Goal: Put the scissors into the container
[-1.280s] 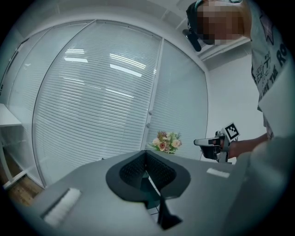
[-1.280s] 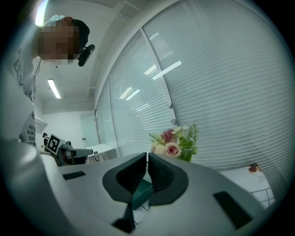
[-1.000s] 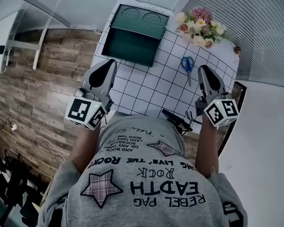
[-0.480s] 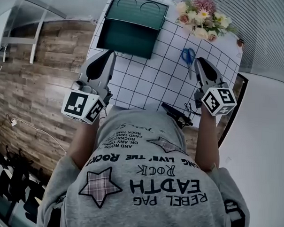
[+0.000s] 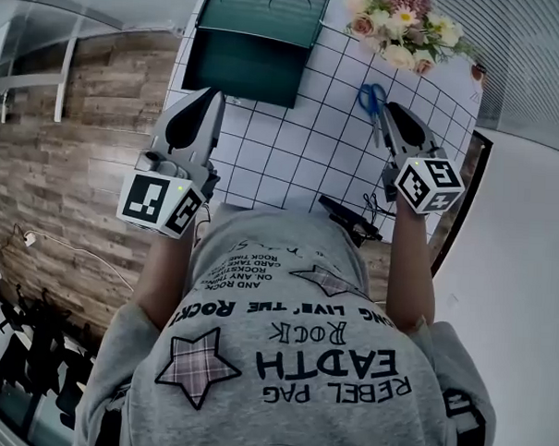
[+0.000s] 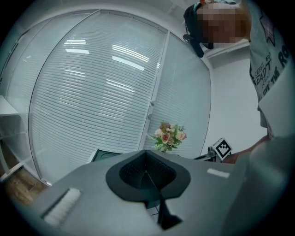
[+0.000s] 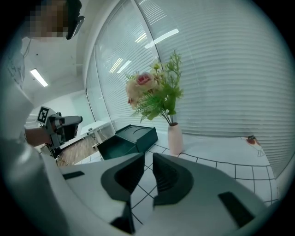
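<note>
While the scissors (image 5: 372,99) lie flat on the gridded surface (image 5: 291,162), just beside the tip of the right tool (image 5: 393,111) and well apart from the green container (image 5: 252,70), both tools are empty. The left tool (image 5: 207,99) has its jaws together, and the right tool's are almost together.

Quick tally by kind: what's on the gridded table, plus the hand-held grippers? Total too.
Scissors: 1
Green container: 1
Vase of flowers: 1
Black device with cables at the near edge: 1
Hand-held grippers: 2 (left hand-held gripper, right hand-held gripper)
Total: 6
</note>
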Tool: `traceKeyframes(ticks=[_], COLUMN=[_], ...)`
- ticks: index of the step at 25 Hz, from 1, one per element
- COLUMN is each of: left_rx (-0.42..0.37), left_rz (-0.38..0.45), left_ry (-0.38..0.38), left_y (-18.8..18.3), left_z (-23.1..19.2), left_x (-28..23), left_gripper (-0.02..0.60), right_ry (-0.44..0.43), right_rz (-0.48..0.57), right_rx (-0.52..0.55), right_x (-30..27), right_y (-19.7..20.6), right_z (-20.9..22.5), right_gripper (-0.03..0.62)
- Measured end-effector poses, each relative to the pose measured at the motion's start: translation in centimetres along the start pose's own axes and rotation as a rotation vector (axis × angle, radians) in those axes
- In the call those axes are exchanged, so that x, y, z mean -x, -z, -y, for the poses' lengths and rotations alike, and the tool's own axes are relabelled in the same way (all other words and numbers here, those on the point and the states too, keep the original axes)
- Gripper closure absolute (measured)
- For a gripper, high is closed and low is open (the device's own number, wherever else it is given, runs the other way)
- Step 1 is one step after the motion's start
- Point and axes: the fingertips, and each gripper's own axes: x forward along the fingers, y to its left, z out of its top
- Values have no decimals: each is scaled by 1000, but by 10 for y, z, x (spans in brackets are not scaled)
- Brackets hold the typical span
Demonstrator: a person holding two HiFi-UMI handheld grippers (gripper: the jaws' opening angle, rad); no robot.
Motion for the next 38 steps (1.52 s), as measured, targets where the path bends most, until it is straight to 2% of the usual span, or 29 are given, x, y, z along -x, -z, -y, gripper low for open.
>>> traceKeyframes(ticks=[13,15,17,18,23,38], left_rx=[25,28,30,32,38,54], left_rz=[-30,-33,-38,-41,-52,-73], left_ry=[-9,-11,-12,-13,-25,-61], left_y=[14,16,19,20,24,33], left_z=[-6,-7,-8,-9,-12,-20], left_x=[-8,-9,-9,-9,-7,-4], left_gripper=[572,572,572,572,572,572], right_ry=[19,22,24,28,61,108], right_rz=[-69,-86,-110,-123,-177,-281], right_rx=[-27,-27,-21,-11,37,51], right_x=[-25,-30,-36,-38,-52,-80], right_y=[22,27,34,37,52,88], right_z=[19,22,23,24,32,57], right_gripper=[569,547,483,477,471,470])
